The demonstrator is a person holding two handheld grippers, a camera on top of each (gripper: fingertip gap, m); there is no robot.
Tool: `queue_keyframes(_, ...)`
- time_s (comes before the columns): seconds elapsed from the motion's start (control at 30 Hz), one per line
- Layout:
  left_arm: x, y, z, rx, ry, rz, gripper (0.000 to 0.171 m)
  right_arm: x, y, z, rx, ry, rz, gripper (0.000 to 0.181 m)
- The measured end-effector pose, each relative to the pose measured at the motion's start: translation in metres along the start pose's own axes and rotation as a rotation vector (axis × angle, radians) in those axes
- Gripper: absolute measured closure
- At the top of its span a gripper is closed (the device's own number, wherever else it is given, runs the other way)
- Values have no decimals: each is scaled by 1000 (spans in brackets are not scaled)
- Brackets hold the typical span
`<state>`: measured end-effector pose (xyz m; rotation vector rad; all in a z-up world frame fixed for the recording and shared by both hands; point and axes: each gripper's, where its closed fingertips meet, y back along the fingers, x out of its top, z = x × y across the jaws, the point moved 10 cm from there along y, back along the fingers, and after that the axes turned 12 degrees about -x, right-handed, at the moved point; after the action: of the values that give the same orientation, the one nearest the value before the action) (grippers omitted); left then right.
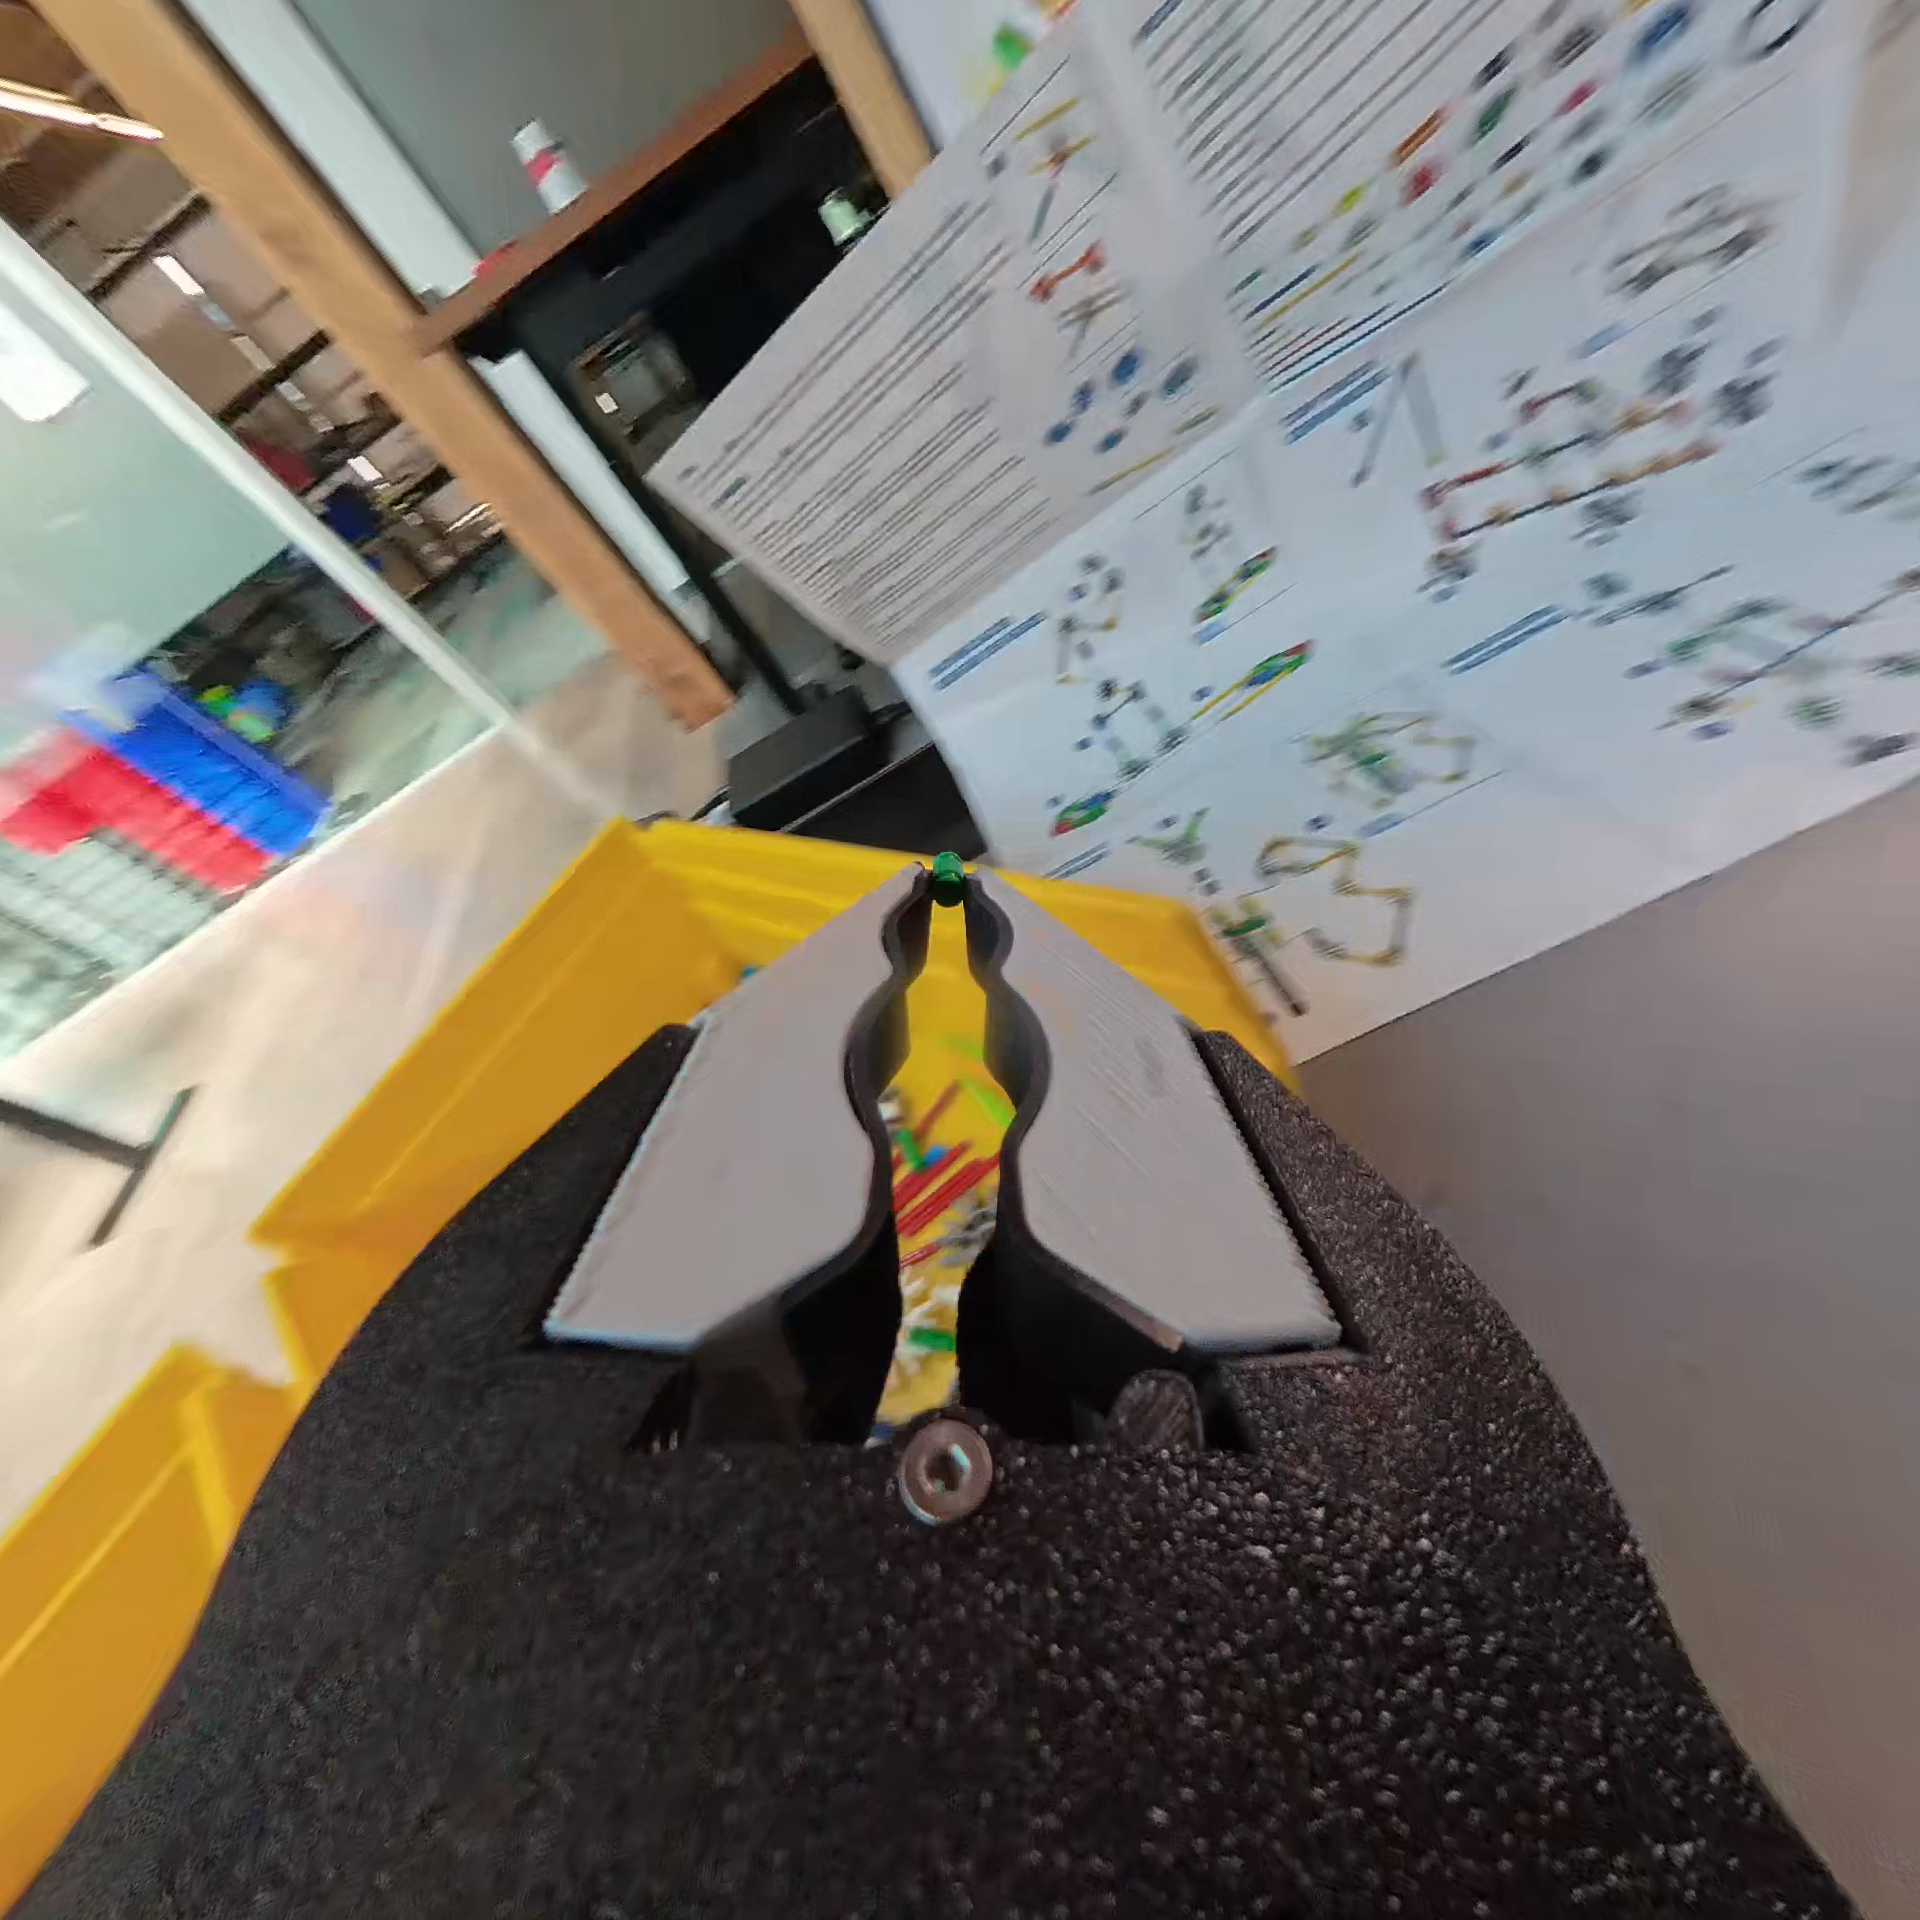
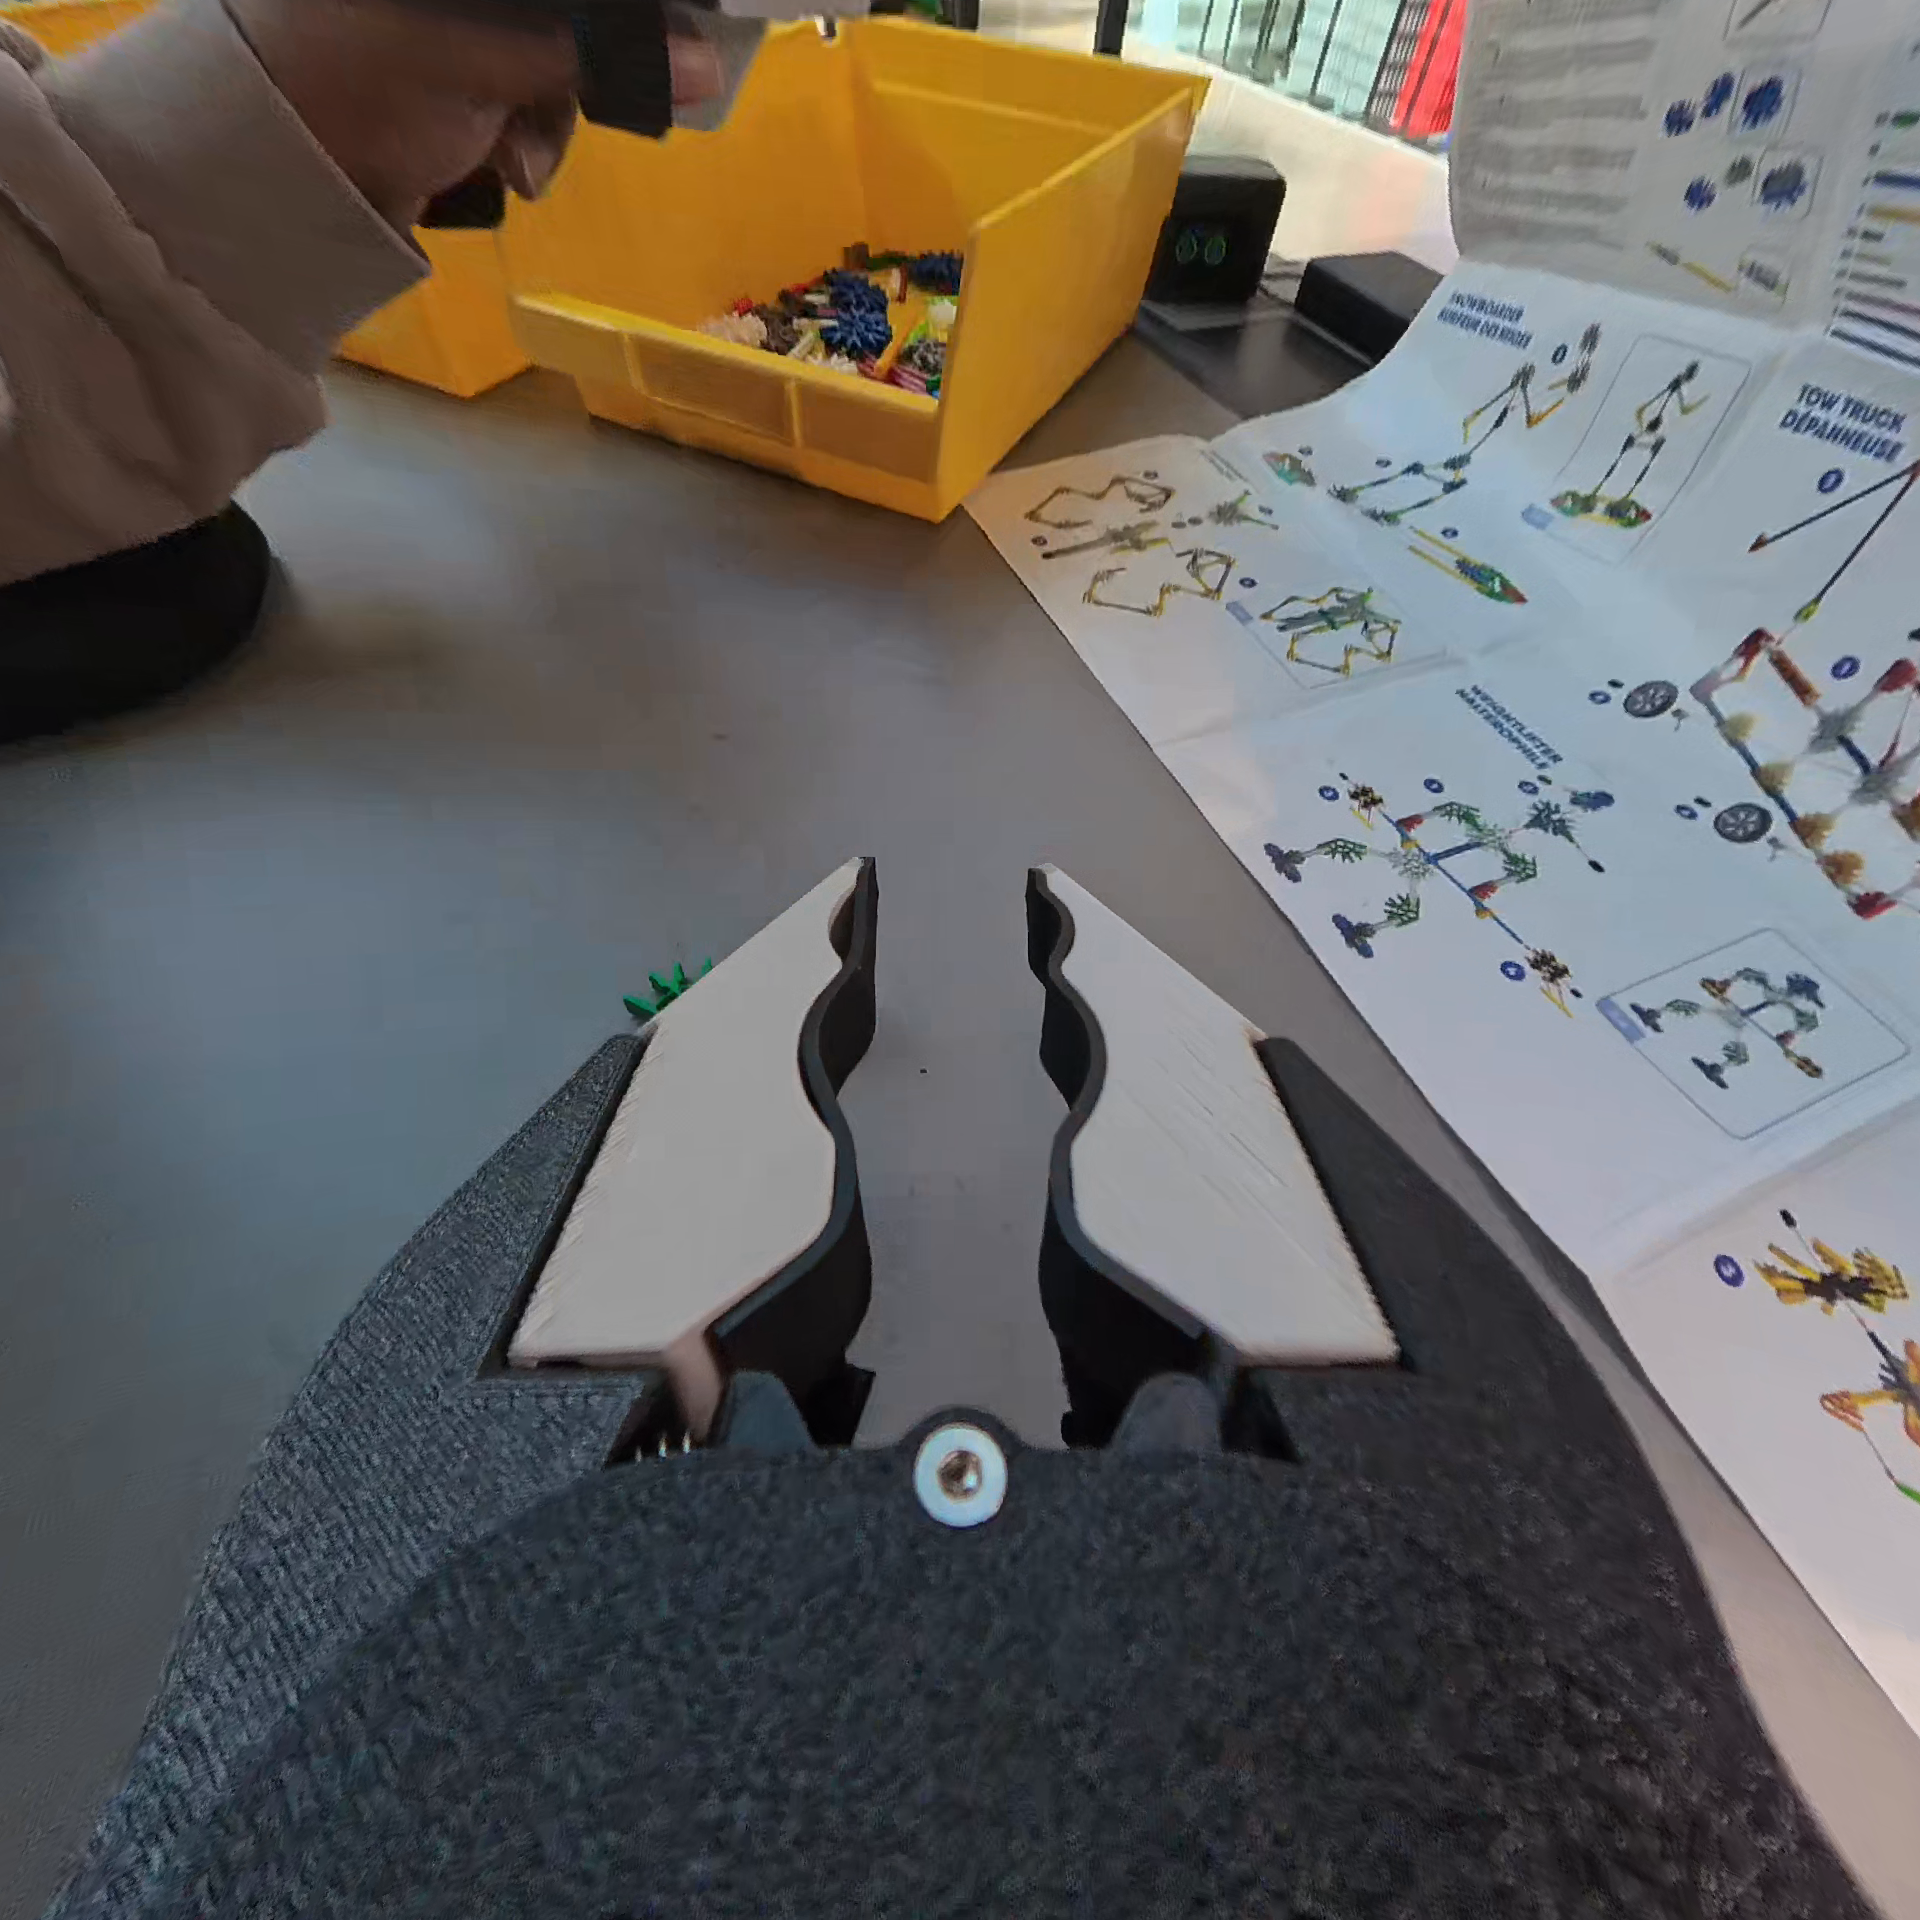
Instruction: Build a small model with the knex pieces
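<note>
My left tongs (image 1: 945,891) are nearly shut, pinching a small green piece (image 1: 947,868) at the very tips, above the yellow bin (image 1: 499,1049). Only a sliver of the bin's contents shows through the gap between the fingers: red, green and white parts (image 1: 935,1174), too blurred to sort out. A second yellow bin (image 1: 94,1558) sits nearer, cut off by the frame edge. The whole left wrist view is smeared with motion, so the sheet (image 1: 1455,520) of build diagrams beyond the bin is hard to read as shapes.

My right tongs (image 2: 951,883) stand open and empty, low over the bare grey counter (image 2: 623,675). Just left of the left finger lies a green spiky part (image 2: 665,987), half hidden behind it. At the far edge, a sleeve (image 2: 156,260) holds my other tongs over the bin (image 2: 1039,312) of mixed parts; those tongs are mostly out of frame. The sheet (image 2: 1455,727) runs along the counter's right edge, cut off.
</note>
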<state>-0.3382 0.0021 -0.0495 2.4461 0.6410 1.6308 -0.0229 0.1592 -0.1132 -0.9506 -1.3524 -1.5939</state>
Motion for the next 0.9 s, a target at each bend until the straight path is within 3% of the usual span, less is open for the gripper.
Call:
queue_keyframes(0.13, -25, -2, -24, 88, 63, -202, 168, -6, -5, 1, 23, -4, -111, 141)
queue_keyframes(0.23, -34, -6, -30, 105, 84, -246, 167, -12, -7, -1, 52, 14, -191, 121)
queue_keyframes(0.33, -35, -8, -28, 72, 111, -219, 156, -14, -8, -7, 100, 40, -222, 115)
queue_keyframes(0.5, -15, -10, -2, -101, 92, -76, 150, -13, -18, -19, 134, 70, -258, 117)
queue_keyframes(0.67, 6, -18, 52, -426, 102, 80, 151, -12, -32, -26, 120, 4, -349, 148)
queue_keyframes(0.7, 9, -21, 65, -540, 173, 119, 151, -12, -32, -26, 123, 4, -357, 161)
queue_keyframes(0.8, 13, -31, 100, -891, 458, 178, 151, -13, -29, -28, 159, -5, -358, 161)
queue_keyframes(0.9, 10, -39, 123, -1112, 612, 168, 150, -7, -19, -24, 167, -26, -239, 161)
